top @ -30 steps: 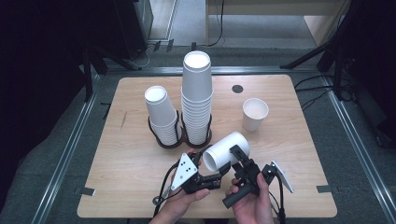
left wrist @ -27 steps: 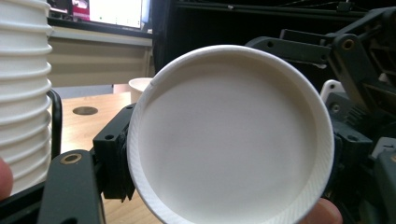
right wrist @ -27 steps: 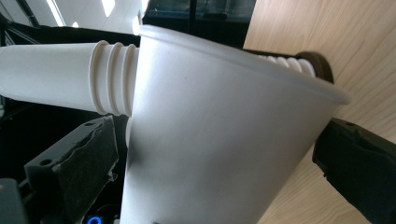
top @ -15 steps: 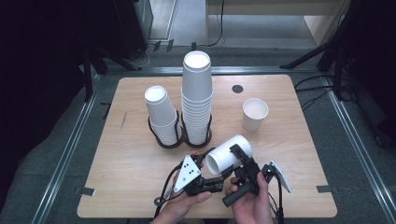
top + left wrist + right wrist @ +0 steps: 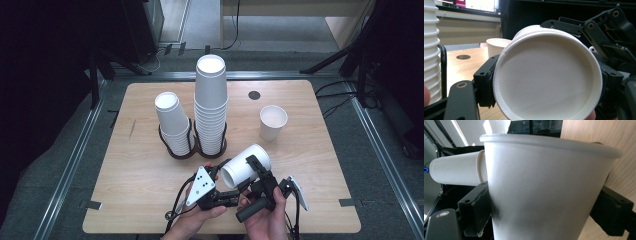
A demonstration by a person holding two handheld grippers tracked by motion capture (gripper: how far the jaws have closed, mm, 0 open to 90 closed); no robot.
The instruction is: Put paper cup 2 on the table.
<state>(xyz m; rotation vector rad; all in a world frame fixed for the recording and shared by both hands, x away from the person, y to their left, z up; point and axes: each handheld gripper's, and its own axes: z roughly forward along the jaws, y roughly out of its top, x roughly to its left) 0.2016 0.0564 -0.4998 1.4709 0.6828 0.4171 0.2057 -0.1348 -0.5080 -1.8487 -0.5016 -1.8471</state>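
From the high view, you hold a white paper cup [image 5: 245, 165] on its side just above the near edge of the worktop [image 5: 140, 165], between your two hands. Your left claw [image 5: 218, 181] pinches its rim near the mouth, while your right claw [image 5: 257, 172] straddles its wall; its jaws have just been closing, with the cup between them. That reads as one claw steadying the cup so the other can take over or pull nested cups apart, though I cannot tell whether it is one cup or several. The cup's long axis runs from its mouth at near-left to its base at far-right, tilted slightly up. Beyond stand two cup stacks [image 5: 210, 105] in a holder and a lone upright cup [image 5: 273, 121].

In the left gripper view, the cup's open mouth [image 5: 549, 80] faces you, with the left claw narrow and gripping the rim.

In the right gripper view, the cup's wall [image 5: 541, 192] sits between both pads [image 5: 480, 208], touching them, rim uppermost.
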